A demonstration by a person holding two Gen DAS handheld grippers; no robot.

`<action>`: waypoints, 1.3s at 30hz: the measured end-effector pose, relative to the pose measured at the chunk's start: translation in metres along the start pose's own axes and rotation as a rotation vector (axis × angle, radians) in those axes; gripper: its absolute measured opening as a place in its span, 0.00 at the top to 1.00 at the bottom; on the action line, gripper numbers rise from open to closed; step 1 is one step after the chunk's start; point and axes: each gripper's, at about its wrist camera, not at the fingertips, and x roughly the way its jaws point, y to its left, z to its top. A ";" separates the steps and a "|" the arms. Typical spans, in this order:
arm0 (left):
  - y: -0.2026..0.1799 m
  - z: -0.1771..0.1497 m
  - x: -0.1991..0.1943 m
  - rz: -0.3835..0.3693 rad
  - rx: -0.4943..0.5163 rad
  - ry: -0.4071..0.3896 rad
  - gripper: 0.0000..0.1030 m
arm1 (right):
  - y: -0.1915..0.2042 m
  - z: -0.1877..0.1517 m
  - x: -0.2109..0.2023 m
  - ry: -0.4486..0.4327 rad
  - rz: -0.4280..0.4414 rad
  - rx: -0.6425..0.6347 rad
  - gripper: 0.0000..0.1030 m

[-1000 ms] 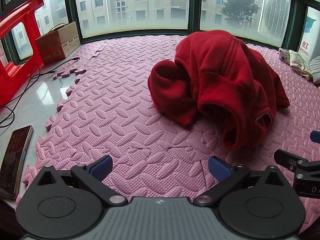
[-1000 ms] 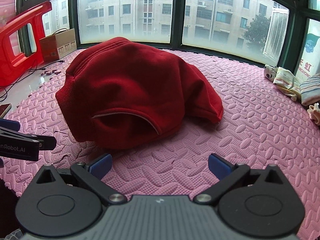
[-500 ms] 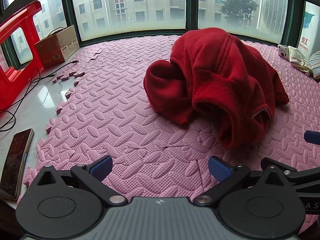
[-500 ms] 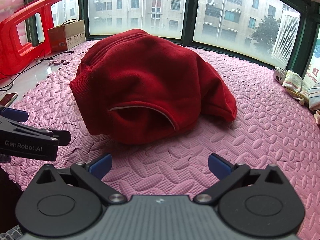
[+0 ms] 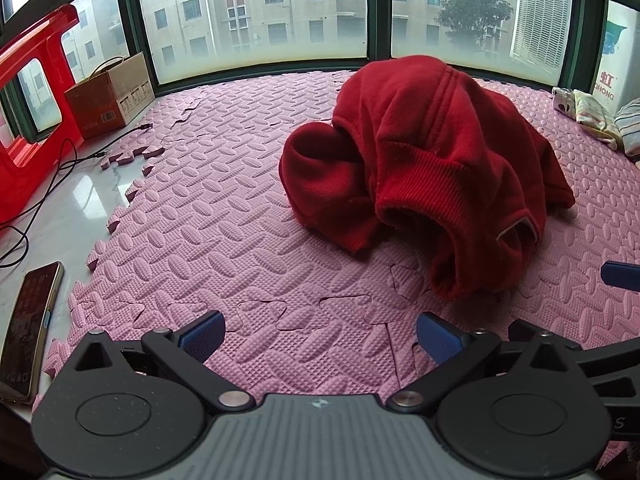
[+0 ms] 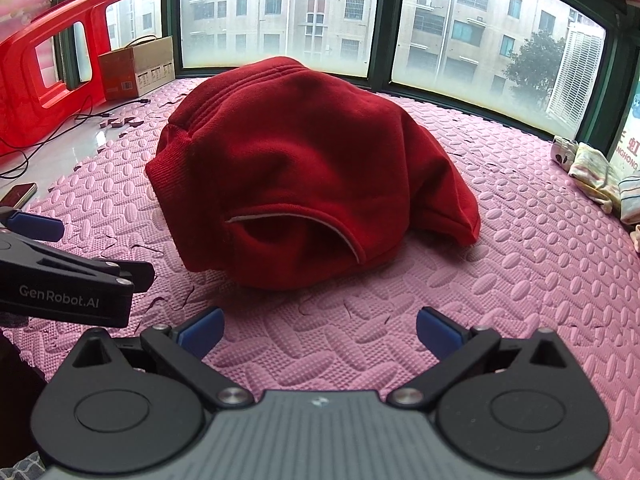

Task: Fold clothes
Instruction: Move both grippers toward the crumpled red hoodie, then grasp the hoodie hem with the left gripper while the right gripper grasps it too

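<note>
Sweater (image 6: 304,176) bunched on mat (image 6: 520,280), both grippers spread.

Bare pink mat (image 5: 224,240) lies open between both grippers and the red garment (image 5: 432,168), a tall crumpled heap that blocks the middle. Left of the heap the mat runs free to its jagged edge, where a phone (image 5: 28,328), cables (image 5: 52,168), a box (image 5: 112,96) and a red stool (image 5: 28,104) crowd the white floor. To the right, open mat reaches some small clothes (image 6: 592,172) by the window.
</note>
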 end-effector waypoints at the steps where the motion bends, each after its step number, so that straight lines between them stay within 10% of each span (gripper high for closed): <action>1: 0.000 0.000 0.000 0.000 0.001 0.000 0.00 | 0.000 0.000 0.000 0.001 -0.001 -0.001 0.00; 39: 0.001 0.012 0.004 0.001 0.004 -0.010 0.00 | 0.000 0.005 0.010 0.034 -0.010 0.011 0.00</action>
